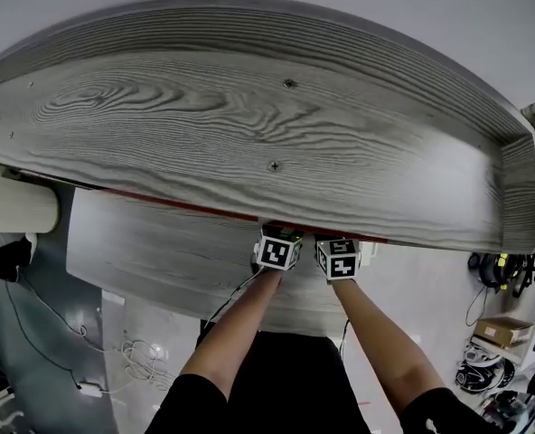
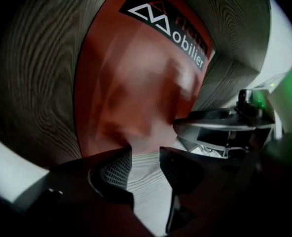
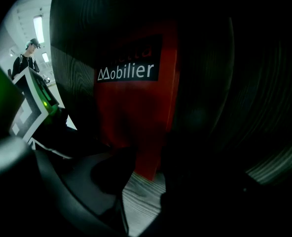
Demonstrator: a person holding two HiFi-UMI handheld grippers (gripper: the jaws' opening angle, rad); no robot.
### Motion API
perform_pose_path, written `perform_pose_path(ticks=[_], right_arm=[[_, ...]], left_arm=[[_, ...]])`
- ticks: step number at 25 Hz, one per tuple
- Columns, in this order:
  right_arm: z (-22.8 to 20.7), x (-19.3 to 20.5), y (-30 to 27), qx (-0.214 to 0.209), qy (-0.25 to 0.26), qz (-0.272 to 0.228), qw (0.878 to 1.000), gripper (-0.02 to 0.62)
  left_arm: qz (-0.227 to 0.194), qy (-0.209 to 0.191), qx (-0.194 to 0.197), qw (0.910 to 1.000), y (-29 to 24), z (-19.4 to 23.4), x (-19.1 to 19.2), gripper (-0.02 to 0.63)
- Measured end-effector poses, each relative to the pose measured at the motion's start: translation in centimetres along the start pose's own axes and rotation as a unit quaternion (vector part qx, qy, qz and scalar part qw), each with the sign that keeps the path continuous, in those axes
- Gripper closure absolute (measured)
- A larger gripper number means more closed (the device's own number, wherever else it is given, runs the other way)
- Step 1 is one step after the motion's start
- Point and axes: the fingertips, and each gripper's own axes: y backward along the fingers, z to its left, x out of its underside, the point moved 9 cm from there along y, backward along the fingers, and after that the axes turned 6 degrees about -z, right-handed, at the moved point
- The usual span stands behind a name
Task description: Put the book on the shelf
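Observation:
A red book [image 2: 136,83] with a black "Mobilier" label lies flat on the lower board [image 1: 159,251] of a grey wood-grain shelf. The top board [image 1: 249,125] hides it in the head view except for a thin red edge [image 1: 195,208]. Both grippers reach under that board side by side. My left gripper [image 2: 146,154] is open, its tips at the book's near edge with bare board between them. My right gripper [image 3: 148,174] is open too, and the book [image 3: 136,117] ends at its tips. The head view shows only their marker cubes, left [image 1: 277,251] and right [image 1: 340,259].
The shelf's right end wall [image 1: 519,188] closes the compartment. A white roll [image 1: 14,204] sits at the left. On the floor are cables [image 1: 141,360], and boxes and gear [image 1: 498,333] at the right. A person [image 3: 27,58] stands far off.

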Motion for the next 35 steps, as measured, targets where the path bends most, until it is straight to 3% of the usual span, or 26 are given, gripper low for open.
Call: perform_pose_path(ticks=[10,17,25,35], right_arm=[[-0.6,-0.2,0.1,0.009,-0.028,0.001,1.0,0.448],[-0.2,0.6,0.3,0.002,-0.04,0.006,0.999,0.451],[0.3,2.8,2.1,0.001,-0.086,-0.001,0.996,0.536],[0.1,6.6,5.9,-0.013,-0.062,0.03,0.998,0.563]], left_arm=[[-0.004,-0.023,-0.01,0.9997,-0.8,0.4,-1.2,0.43],[-0.021,-0.008,-0.021,0.9995,-1.4,0.6,-1.1,0.43],[-0.047,-0.008,-0.037,0.9982,-2.0,1.0,-0.9,0.434],[-0.078,0.003,-0.057,0.9953,-3.3,1.3,-1.3,0.437]])
